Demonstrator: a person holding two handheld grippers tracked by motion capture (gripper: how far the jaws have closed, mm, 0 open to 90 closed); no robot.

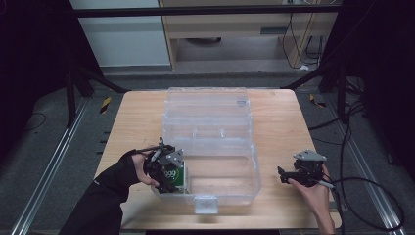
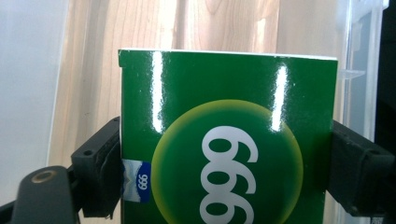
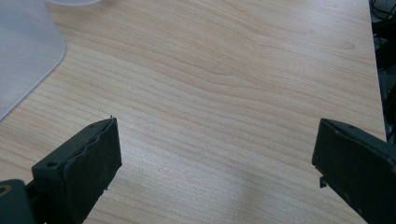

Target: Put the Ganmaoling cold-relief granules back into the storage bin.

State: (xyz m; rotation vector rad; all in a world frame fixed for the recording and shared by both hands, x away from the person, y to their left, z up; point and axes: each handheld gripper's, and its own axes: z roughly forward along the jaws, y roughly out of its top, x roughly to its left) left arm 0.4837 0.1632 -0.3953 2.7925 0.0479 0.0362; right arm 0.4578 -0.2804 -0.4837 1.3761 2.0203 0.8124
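A glossy green box [image 2: 229,140] sits clamped in the left gripper [image 2: 226,177], inside a clear plastic case [image 1: 247,178]. The right gripper [image 3: 215,172], fingers apart, hovers over the pale wood-grain tabletop [image 3: 224,74].

The clear plastic box [image 1: 210,147] takes up the middle of the wooden table [image 1: 279,117], its lid thrown back toward the far edge, so its walls and lid block any straight path across the centre. A green carton [image 2: 224,140] clamped in the left gripper [image 1: 169,171] stands in the box's near-left corner, close against the walls. The rest of the box floor lies bare. Bare tabletop runs down both sides; the right gripper [image 3: 215,154], jaws wide, sits over the free right strip
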